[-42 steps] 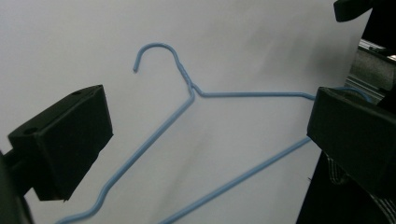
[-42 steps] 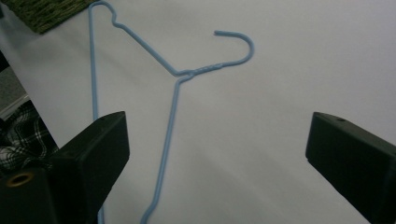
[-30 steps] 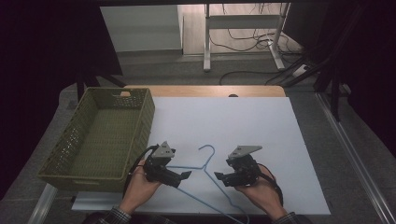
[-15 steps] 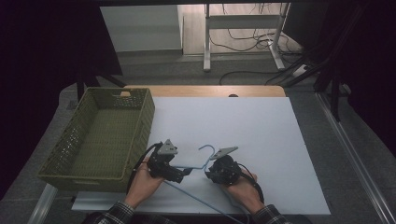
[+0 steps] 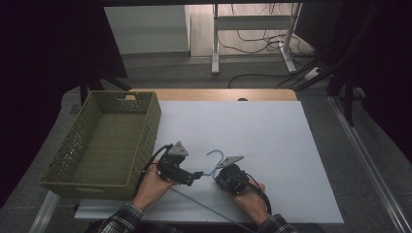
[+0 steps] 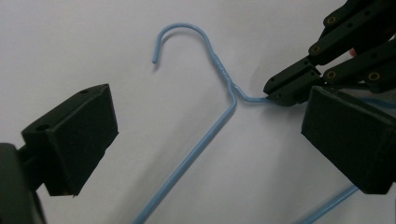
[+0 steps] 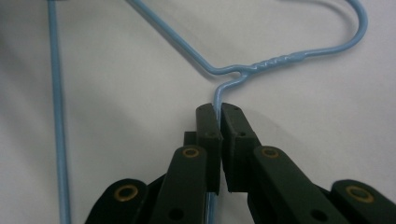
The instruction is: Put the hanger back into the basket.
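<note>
light blue wire hanger (image 5: 212, 171), black grippers w/ grey plates, olive-green basket (image 5: 145, 127), white tabletop (image 5: 252, 131), plaid sleeves (image 5: 118, 221)

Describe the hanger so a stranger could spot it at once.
Start at the green basket on the white table's left. Just right of it, near the front edge, lies the hanger between the two grippers: thin light-blue wire, hook pointing away from the person.

Room surroundings are lying in deep darkness in the high view; light is falling from above onto the white rectangular table top (image 5: 252, 131), dim and slightly grainy. Both gripper views are showing even, soft lighting, faint shadows, nearest black jaws blurring slightly.
</note>
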A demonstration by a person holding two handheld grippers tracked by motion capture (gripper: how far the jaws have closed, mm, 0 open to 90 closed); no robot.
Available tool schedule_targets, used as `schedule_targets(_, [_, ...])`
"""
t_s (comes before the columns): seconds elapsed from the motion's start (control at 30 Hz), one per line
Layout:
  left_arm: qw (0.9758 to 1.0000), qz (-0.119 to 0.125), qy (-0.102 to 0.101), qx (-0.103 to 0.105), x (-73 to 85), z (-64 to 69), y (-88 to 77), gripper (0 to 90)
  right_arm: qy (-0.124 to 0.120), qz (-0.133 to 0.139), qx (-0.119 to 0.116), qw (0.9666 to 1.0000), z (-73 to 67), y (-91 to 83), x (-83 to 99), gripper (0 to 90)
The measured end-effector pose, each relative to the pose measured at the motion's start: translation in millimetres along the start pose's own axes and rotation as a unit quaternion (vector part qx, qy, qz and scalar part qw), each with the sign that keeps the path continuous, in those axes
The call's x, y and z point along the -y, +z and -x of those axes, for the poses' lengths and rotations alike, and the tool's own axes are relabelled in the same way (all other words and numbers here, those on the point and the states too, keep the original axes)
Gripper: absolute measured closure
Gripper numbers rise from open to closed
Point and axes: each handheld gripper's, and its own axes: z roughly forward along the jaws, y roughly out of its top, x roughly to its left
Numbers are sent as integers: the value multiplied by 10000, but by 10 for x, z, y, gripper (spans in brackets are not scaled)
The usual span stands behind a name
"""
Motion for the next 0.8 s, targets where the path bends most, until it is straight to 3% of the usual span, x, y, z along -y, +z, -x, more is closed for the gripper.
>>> schedule_targets(0.17, [10000,-85,-2,38,-156,-34,111,126,43,180,-28,9998,0,-85,-22,864])
schedule_targets(0.27, [9996,-241,54,154,-231,-45,213,330,43,210,-43,9998,-1,-109,-25,865])
schedule_targets(0.33, [9992,-308,52,251,-258,-55,260,417,49,220,-49,9997,-4,-117,-27,864])
schedule_targets(0.4, [9985,-409,-63,354,-333,-56,432,442,43,263,-56,9996,-5,-141,-33,864])
schedule_targets(0.57, [9968,-566,-233,506,-407,-44,646,536,29,329,-56,9994,0,-167,-35,864])
schedule_targets(0.7, [9951,-618,-272,722,-416,-28,710,660,29,339,-82,9994,4,-166,-34,864])
schedule_targets(0.8, [9952,-690,-230,661,-425,-5,703,746,-14,316,-86,9995,6,-158,-31,857])
